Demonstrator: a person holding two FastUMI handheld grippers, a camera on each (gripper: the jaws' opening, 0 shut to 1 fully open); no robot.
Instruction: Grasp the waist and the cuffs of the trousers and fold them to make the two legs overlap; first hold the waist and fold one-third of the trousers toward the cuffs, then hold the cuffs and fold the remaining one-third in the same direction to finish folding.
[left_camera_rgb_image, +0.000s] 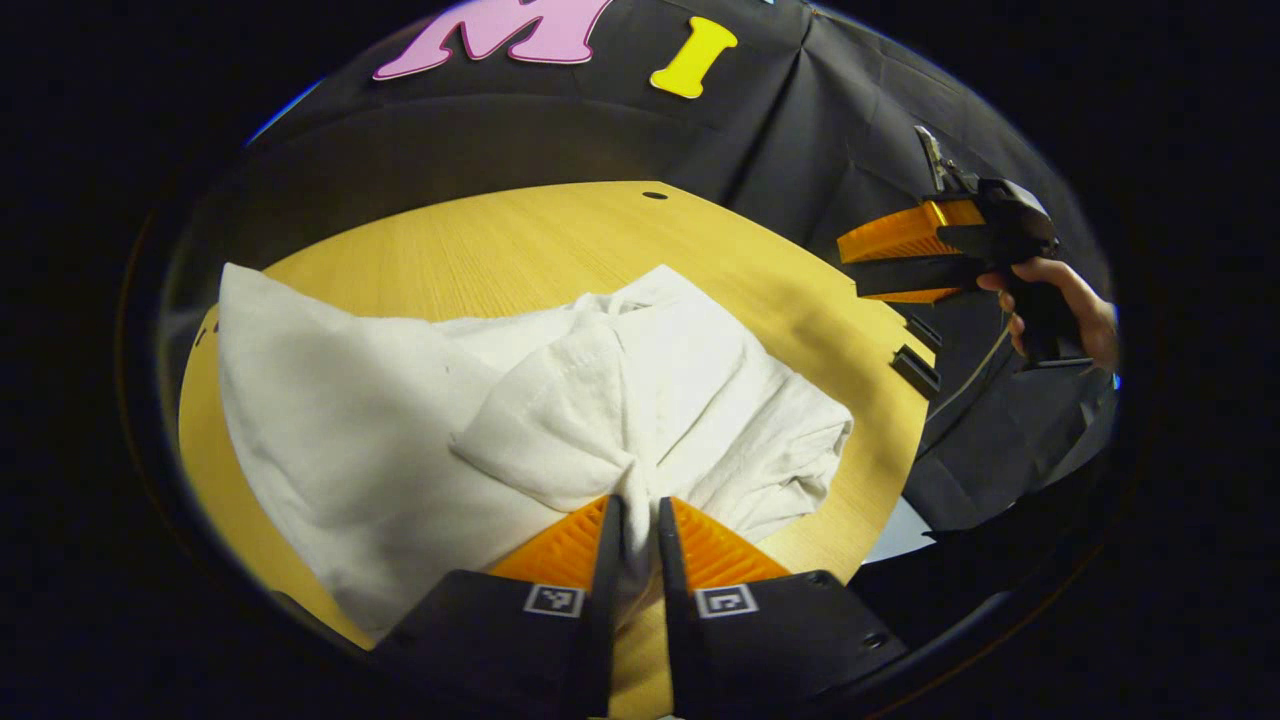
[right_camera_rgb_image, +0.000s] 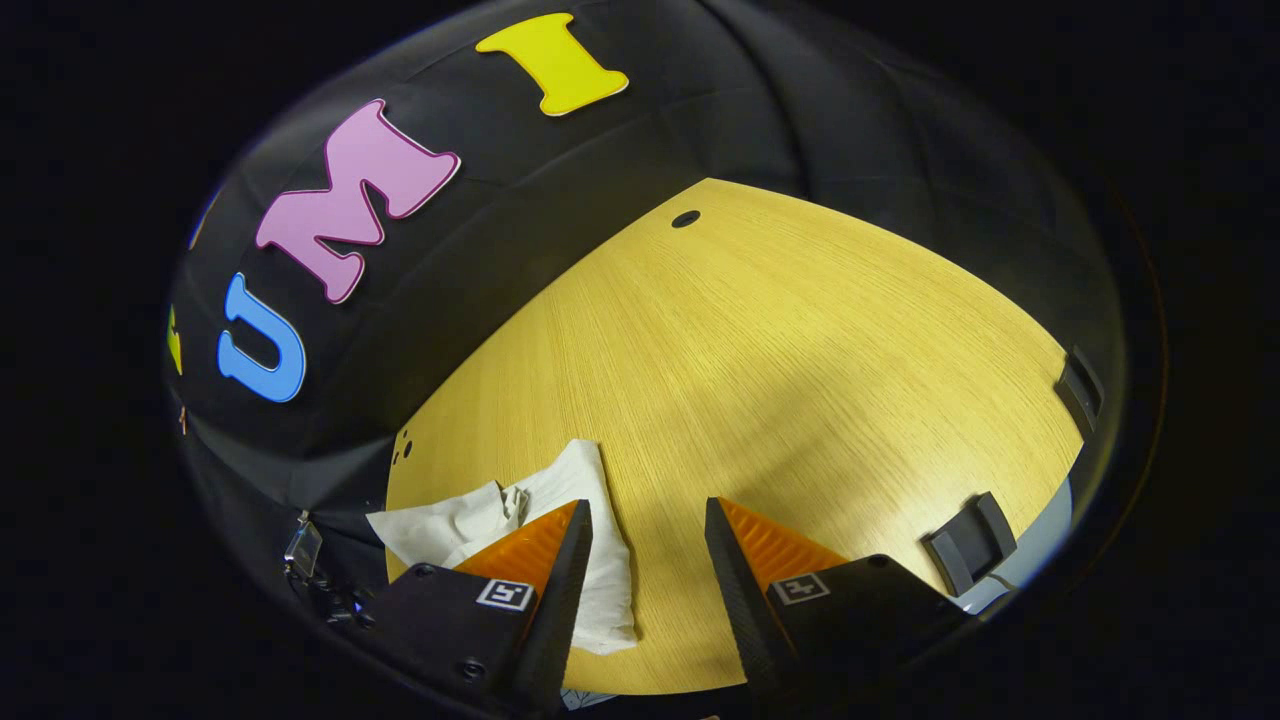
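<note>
A staged recording booth, not a lived-in room: black cloth (right_camera_rgb_image: 560, 240) hangs as the wall on every side, draped in folds right behind a bare light-wood desk (right_camera_rgb_image: 800, 380) with drilled holes (right_camera_rgb_image: 686, 218) and black clips (right_camera_rgb_image: 968, 545) clamped on its edge.

Bright overhead light on yellow wood-grain tabletop (right_camera_rgb_image: 800, 380); soft shadow patches toward 3 o'clock. White crumpled cloth trousers (left_camera_rgb_image: 420, 420) near overexposed, folds faint. Strong fisheye bending at rims; edges dim, slightly soft. Centre sharp.
</note>
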